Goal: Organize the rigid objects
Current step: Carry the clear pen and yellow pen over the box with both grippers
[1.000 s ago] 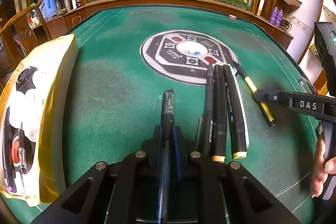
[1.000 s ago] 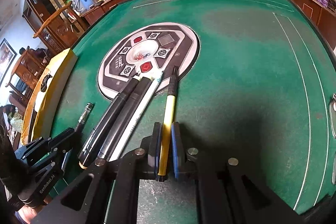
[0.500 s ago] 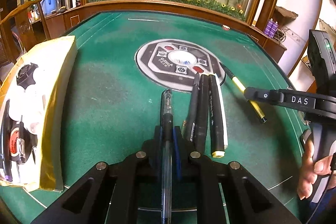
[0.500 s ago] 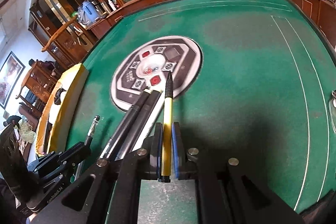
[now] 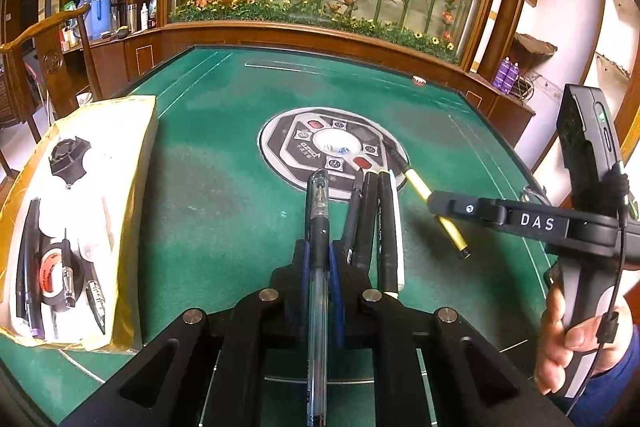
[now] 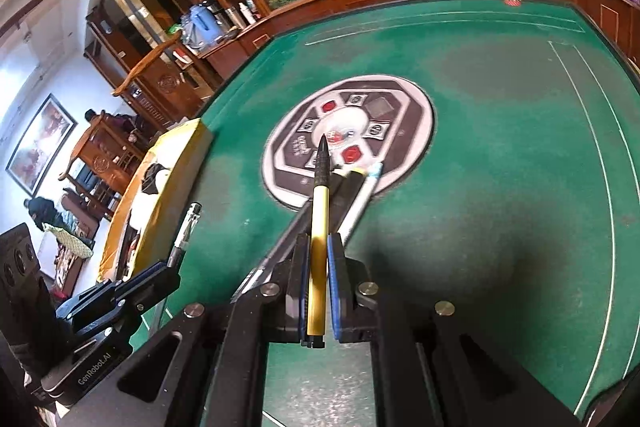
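Observation:
My left gripper (image 5: 318, 257) is shut on a clear ballpoint pen (image 5: 318, 211) and holds it above the green felt table (image 5: 224, 211). My right gripper (image 6: 319, 251) is shut on a yellow pen with a black tip (image 6: 320, 203), also lifted; this pen shows in the left wrist view (image 5: 420, 187) too. Several black markers (image 5: 380, 223) and a white pen lie side by side on the felt between the two grippers, near the round control panel (image 5: 332, 147). They show under the yellow pen in the right wrist view (image 6: 352, 195).
A yellow-edged box (image 5: 80, 211) with tape, pens and a black part lies at the table's left; it shows in the right wrist view (image 6: 160, 195). A wooden rim and a flower display stand behind the table. A wooden chair (image 5: 44, 39) stands at the far left.
Both grippers have risen and tilted up with their pens held. The yellow pen has come off the felt. The markers on the table have not moved.

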Demonstrator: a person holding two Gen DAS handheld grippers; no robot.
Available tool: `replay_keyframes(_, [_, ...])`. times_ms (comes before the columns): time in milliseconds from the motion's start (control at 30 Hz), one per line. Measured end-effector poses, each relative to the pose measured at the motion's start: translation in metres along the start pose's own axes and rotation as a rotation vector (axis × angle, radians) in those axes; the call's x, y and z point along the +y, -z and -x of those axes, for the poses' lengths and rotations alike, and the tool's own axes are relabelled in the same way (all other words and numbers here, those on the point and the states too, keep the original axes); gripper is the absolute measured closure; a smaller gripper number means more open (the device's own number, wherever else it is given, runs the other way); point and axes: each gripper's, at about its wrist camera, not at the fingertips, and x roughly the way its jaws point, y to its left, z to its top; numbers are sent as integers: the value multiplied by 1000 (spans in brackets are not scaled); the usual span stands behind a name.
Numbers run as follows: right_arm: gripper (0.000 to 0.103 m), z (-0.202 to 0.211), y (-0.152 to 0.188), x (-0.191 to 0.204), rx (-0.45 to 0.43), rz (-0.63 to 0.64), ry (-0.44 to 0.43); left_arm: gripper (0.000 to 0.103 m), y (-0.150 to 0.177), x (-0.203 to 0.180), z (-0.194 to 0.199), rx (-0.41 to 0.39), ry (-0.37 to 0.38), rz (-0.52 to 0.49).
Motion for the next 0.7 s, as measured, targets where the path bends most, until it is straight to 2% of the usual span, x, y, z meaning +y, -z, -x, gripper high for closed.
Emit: replay_keyframes(700, [95,3,14,35,0,73,-53,94,3,20,45,-88,-7,57])
